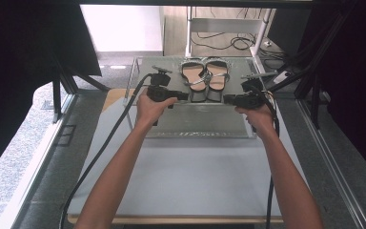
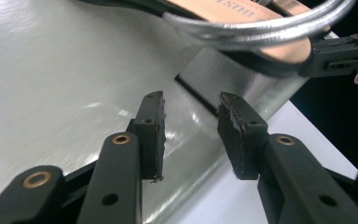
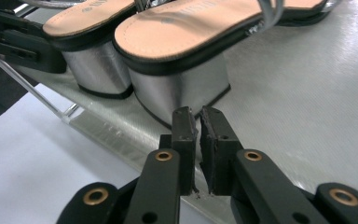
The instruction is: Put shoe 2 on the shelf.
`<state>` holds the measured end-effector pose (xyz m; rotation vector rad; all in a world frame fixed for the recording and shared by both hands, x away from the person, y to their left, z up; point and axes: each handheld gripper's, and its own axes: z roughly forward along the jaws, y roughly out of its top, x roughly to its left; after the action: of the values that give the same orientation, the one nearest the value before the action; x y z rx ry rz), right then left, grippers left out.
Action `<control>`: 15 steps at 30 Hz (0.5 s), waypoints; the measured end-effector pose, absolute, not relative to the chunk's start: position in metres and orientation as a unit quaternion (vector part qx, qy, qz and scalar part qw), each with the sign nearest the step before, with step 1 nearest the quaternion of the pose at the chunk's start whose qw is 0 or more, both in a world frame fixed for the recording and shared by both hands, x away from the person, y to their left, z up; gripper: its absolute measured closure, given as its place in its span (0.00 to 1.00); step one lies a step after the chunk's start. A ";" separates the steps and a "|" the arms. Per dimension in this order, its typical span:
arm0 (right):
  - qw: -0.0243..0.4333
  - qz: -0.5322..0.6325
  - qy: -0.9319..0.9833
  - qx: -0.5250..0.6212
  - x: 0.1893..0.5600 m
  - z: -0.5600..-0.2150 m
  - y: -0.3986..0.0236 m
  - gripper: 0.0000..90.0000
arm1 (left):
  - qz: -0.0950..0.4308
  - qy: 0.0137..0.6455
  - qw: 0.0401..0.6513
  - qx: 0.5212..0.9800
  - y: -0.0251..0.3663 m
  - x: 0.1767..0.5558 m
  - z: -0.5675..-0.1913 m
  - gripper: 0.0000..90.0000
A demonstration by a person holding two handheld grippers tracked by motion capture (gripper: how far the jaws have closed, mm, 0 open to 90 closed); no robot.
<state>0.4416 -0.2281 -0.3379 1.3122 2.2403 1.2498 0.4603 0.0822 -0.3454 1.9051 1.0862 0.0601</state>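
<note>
High view: sandals (image 1: 204, 78) lie between both tongs, untouched.

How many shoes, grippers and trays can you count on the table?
Tan-insoled sandals with silver block heels and straps: 2
Black hand-held grippers: 2
Shiny silver metal tray: 1
Total: 5
</note>
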 end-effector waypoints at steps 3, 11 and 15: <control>0.130 0.445 0.764 0.448 0.434 -0.337 -0.237 0.90 | 0.054 0.423 0.459 0.779 0.094 0.446 -0.346 0.66; 0.155 0.468 0.755 0.432 0.400 -0.340 -0.261 0.77 | 0.047 0.393 0.487 0.778 0.127 0.404 -0.350 0.61; 0.169 0.474 0.750 0.429 0.378 -0.349 -0.275 0.70 | 0.039 0.389 0.499 0.774 0.146 0.381 -0.361 0.60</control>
<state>0.3782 -0.2745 -0.3488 1.2192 2.1321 1.3479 0.3806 0.1461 -0.3605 1.8725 0.9408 0.0945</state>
